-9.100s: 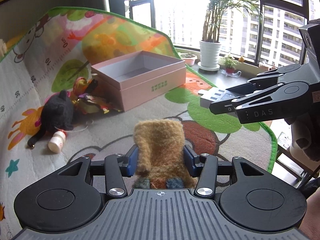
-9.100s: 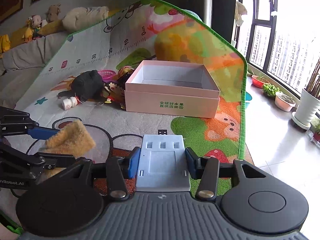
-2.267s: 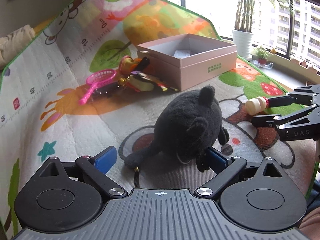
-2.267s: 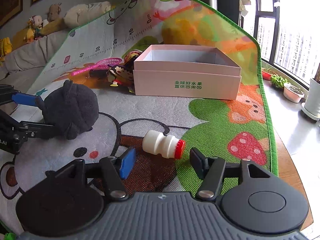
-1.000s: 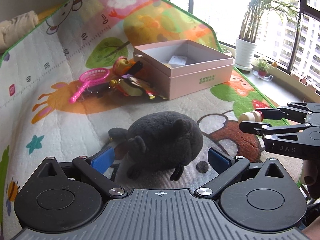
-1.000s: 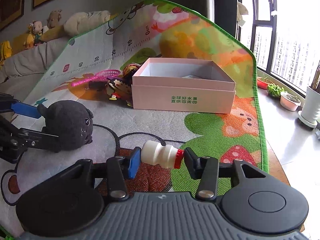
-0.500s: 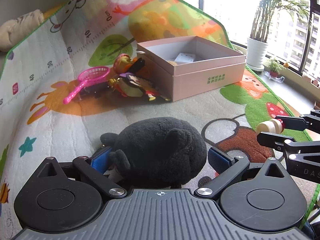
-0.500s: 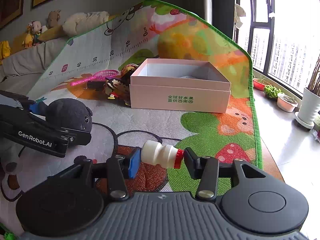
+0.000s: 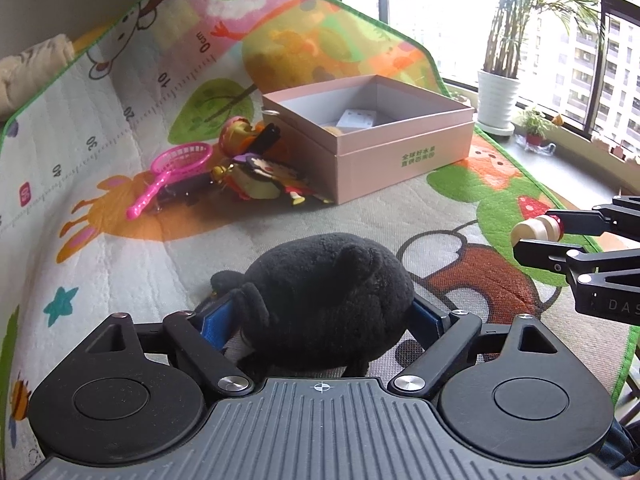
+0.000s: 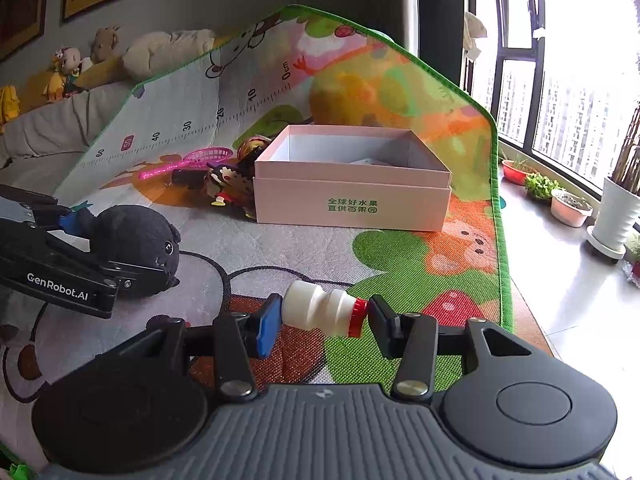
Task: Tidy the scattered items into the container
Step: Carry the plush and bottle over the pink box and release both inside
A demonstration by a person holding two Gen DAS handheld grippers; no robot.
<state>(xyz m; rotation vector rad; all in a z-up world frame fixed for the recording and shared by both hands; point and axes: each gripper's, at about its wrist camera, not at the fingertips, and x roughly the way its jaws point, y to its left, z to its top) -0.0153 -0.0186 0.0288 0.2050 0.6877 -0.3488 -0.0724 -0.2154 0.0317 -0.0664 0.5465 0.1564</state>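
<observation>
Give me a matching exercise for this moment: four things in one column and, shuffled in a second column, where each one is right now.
Things:
1. black plush toy
2. small white bottle with a red cap
3. pink toy racket
4. pink box

Places:
A. lying on the play mat, left of the box
B. between the pads of the left gripper, whose jaws have just been closing
C. open-topped, on the mat beyond both grippers
D. clamped end to end in the right gripper

Pairs: 1-B, 2-D, 3-A, 4-C
</observation>
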